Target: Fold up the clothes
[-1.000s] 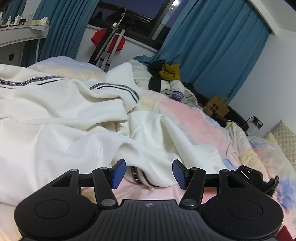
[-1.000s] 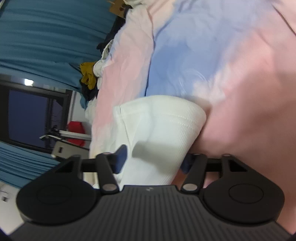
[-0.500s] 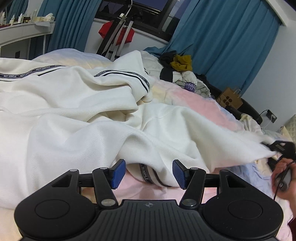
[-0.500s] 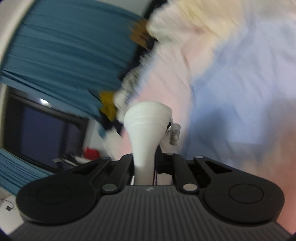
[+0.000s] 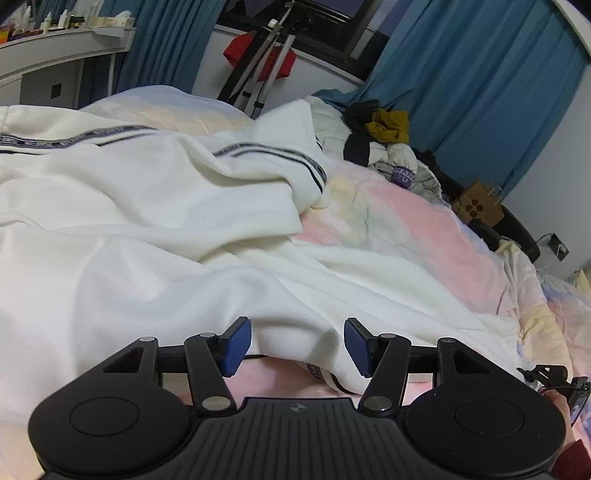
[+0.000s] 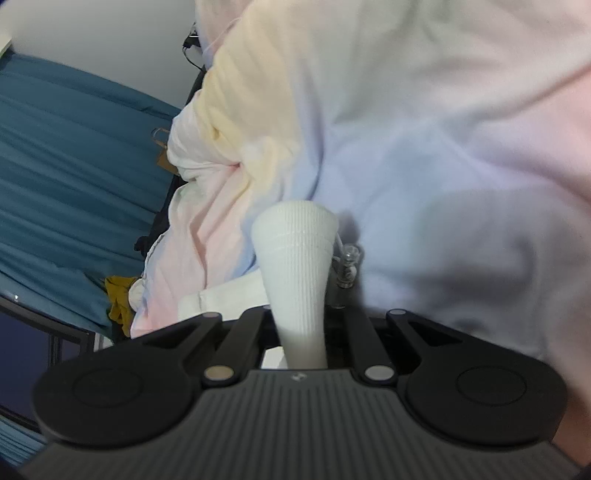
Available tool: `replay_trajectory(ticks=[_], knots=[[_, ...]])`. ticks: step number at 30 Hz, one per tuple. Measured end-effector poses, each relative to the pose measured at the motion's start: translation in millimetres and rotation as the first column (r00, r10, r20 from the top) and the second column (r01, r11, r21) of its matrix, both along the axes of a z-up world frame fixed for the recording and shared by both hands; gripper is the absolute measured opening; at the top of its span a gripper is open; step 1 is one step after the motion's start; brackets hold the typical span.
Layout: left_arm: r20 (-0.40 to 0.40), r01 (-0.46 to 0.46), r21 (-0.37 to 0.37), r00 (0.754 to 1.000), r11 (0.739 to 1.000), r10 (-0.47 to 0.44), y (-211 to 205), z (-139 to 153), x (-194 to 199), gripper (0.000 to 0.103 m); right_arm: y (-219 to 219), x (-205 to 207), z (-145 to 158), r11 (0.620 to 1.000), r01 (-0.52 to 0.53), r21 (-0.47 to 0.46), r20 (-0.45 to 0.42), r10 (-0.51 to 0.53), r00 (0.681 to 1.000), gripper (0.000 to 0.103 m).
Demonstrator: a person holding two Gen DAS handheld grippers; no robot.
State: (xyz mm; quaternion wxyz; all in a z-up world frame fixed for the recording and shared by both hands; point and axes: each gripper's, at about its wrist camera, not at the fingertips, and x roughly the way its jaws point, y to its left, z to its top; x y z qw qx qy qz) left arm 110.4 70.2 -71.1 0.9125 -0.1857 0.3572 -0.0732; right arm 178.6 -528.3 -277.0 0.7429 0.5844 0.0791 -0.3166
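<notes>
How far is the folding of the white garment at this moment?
Early stage. Done: nothing looks folded; the white garment lies crumpled on the pastel bedcover. In hand: the right gripper has its jaws shut on the ribbed cuff. The left gripper is open, its jaws either side of the garment's near edge. Left: spreading it flat and every fold.

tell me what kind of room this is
Most likely a bedroom. A bed with pastel bedding fills the view, blue curtains hang by a dark window, and a pile of clothes lies at the bed's far end.
</notes>
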Motion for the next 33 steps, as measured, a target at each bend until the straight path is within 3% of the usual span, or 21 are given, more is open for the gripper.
replay_trajectory(ticks=[2,6,9,11,13,15,17,21,24,28,33], knots=[[-0.013,-0.032,-0.022,0.999,0.999,0.031,12,9,-6,0.061,0,-1,9,1.0,-0.002,0.0,0.006,0.002,1.0,0.01],[-0.04,-0.099,-0.103,0.995,0.99,0.096,48,21,-21,0.067,8,-19,14,0.989,0.04,0.143,0.01,-0.042,0.999,0.012],[-0.094,-0.198,-0.157,0.978,0.968,0.185,81,25,-32,0.071,18,-35,19,0.982,0.027,0.186,-0.024,-0.023,0.999,0.022],[-0.157,-0.291,-0.184,0.952,0.939,0.264,107,24,-42,0.073,27,-47,23,0.978,0.012,0.206,-0.057,0.0,0.998,0.037],[-0.236,-0.414,-0.185,0.899,0.891,0.368,133,19,-52,0.074,39,-60,28,0.977,0.0,0.214,-0.075,0.016,0.997,0.05],[-0.28,-0.461,-0.279,0.878,0.842,0.388,157,11,-63,0.074,51,-69,37,0.979,-0.004,0.202,-0.098,0.025,0.995,0.068],[-0.321,-0.502,-0.362,0.858,0.786,0.4,178,4,-74,0.074,62,-77,46,0.983,-0.019,0.182,-0.095,0.036,0.995,0.076],[-0.337,-0.505,-0.429,0.859,0.749,0.386,191,-2,-85,0.078,78,-89,57,0.984,-0.072,0.164,-0.034,0.079,0.996,0.078],[-0.353,-0.508,-0.413,0.854,0.756,0.382,185,-3,-86,0.078,83,-92,57,0.982,-0.092,0.167,-0.034,0.099,0.994,0.079],[-0.333,-0.482,-0.38,0.868,0.79,0.369,168,-1,-93,0.084,85,-91,52,0.979,-0.078,0.19,-0.063,0.092,0.994,0.079],[-0.328,-0.482,-0.359,0.867,0.799,0.376,156,-3,-98,0.085,90,-79,46,0.978,-0.067,0.197,-0.075,0.084,0.994,0.079]])
